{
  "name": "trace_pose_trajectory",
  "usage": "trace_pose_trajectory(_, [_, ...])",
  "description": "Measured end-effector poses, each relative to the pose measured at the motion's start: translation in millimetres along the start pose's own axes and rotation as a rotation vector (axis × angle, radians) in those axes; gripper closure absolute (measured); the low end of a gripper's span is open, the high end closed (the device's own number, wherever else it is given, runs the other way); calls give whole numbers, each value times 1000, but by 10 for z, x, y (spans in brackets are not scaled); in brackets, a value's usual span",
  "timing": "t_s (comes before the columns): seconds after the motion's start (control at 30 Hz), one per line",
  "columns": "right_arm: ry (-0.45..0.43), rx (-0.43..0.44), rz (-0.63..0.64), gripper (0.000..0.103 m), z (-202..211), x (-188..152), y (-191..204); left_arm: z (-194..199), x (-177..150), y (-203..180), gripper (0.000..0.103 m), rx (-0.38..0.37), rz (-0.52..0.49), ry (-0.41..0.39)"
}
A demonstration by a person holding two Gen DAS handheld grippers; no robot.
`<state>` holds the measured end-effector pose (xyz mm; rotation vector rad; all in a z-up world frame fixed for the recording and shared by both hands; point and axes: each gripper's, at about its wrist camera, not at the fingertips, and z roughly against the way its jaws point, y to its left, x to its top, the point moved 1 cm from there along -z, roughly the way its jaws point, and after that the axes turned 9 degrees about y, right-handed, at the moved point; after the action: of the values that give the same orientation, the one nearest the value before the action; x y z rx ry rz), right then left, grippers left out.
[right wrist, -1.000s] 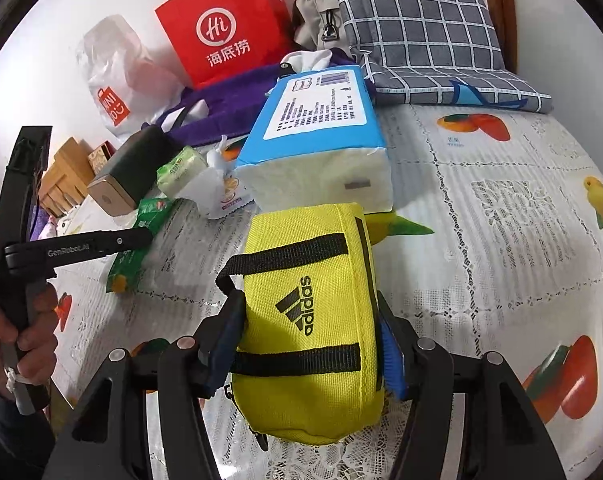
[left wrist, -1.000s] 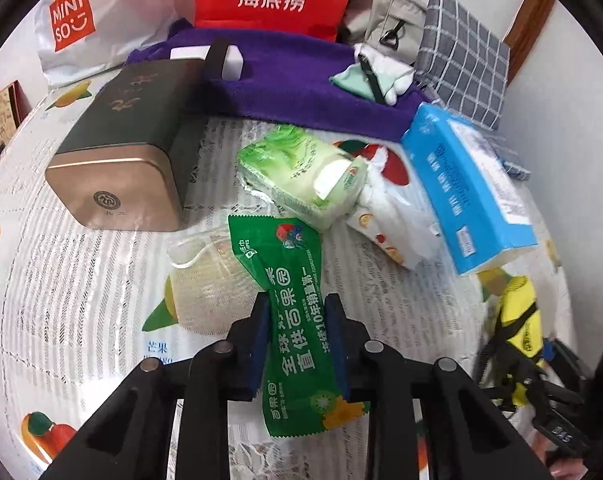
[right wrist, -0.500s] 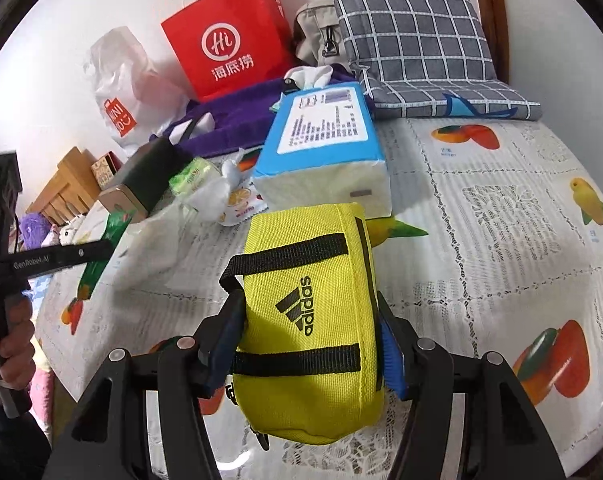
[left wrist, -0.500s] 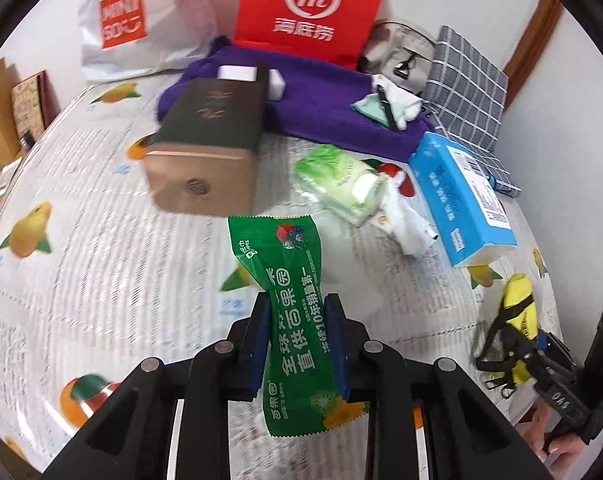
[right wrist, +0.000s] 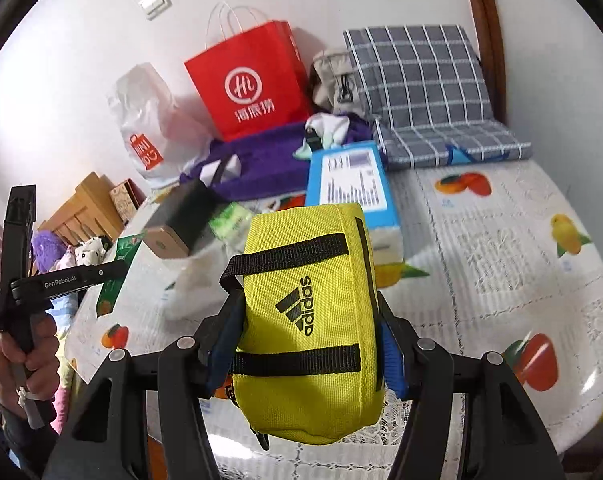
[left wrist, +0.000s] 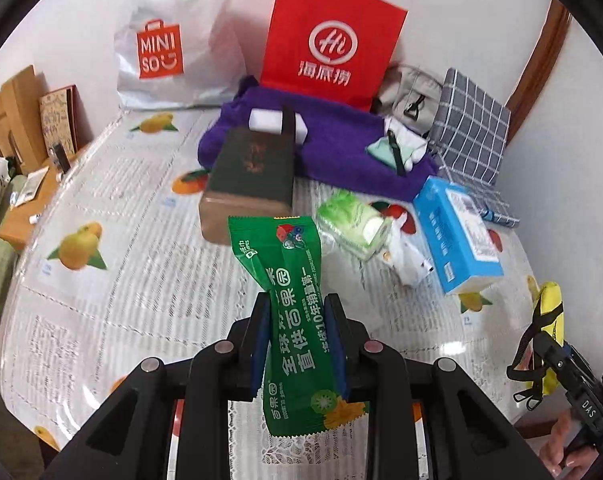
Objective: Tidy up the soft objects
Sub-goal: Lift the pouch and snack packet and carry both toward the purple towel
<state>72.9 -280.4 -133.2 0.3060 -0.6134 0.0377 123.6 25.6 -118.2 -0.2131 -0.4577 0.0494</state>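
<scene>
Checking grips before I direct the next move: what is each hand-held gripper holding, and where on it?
Left hand-held gripper: green snack packet, pinched across its middle. Right hand-held gripper: yellow pouch, clamped by its two sides.

Two grippers: left gripper (left wrist: 297,320), right gripper (right wrist: 305,320). One green wet-wipe packet (left wrist: 291,308). One yellow pouch (right wrist: 313,320). One blue tissue box (left wrist: 457,236). One light-green tissue pack (left wrist: 353,224). One dark box (left wrist: 253,176). Two shopping bags: one red paper bag (left wrist: 329,40), one white plastic bag (left wrist: 161,44). One purple towel (left wrist: 333,140). One grey checked cushion (right wrist: 421,80). One beige bag (right wrist: 333,76).
</scene>
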Motion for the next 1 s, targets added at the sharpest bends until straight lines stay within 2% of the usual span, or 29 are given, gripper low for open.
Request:
trace_pose_trajectory(0.33, [-53, -10, -10, 43, 359, 283, 120, 441, 239, 16, 78, -5, 0, -72])
trace_pose_trajectory(0.6, [-112, -10, 18, 43, 571, 504, 264, 638, 385, 59, 78, -9, 8, -109])
trace_pose_trajectory(0.8, [-128, -3, 33, 42, 622, 678, 392, 812, 496, 90, 78, -9, 9, -148])
trace_pose_trajectory(1.0, [-154, -4, 79, 42, 648, 824, 546, 834, 554, 112, 78, -13, 16, -152])
